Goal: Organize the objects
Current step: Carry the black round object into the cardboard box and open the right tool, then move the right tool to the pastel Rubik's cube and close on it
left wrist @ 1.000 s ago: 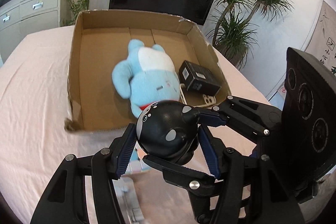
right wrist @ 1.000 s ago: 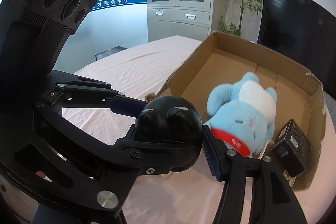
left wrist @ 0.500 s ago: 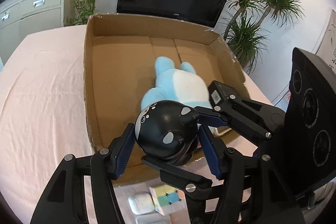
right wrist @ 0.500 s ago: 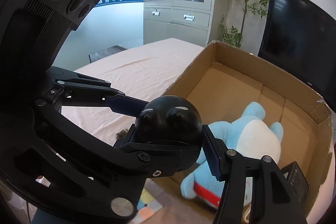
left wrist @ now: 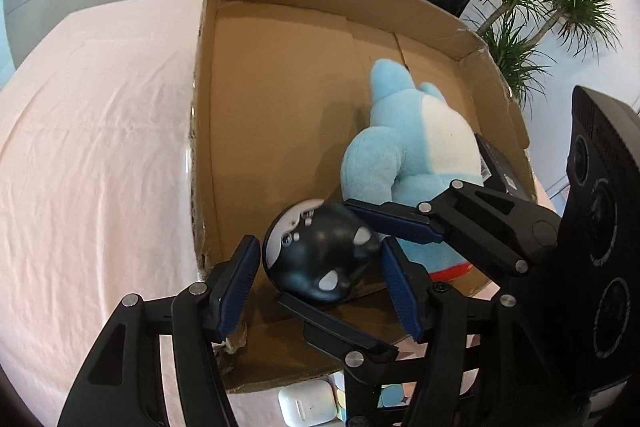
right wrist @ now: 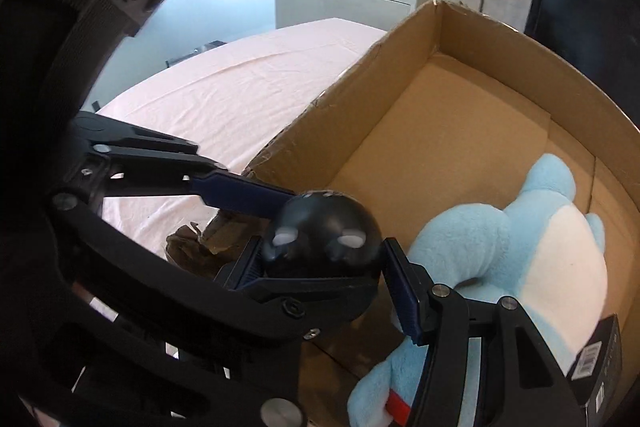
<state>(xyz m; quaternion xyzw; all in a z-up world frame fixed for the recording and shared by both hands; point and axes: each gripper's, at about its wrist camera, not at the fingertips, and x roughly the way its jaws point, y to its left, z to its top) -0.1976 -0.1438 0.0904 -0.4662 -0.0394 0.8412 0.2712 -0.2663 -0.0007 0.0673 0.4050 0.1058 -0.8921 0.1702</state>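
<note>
A round black toy with white patches hangs over the near left corner of the cardboard box. My right gripper is shut on the black toy, its blue pads pressed against both sides. My left gripper straddles the same toy crosswise. Its jaws are opening, and a thin gap shows between each pad and the toy. Inside the box lie a blue and white plush and a small black carton. In the right wrist view, the plush is just right of the toy.
The box sits on a pink tablecloth. A white earbuds case and a pastel cube lie on the cloth just in front of the box's near wall. The left half of the box floor is bare cardboard.
Both grippers moved forward and down, from in front of the box to over its near corner. The toy tipped, showing its white side, and the left pads drew away from it.
</note>
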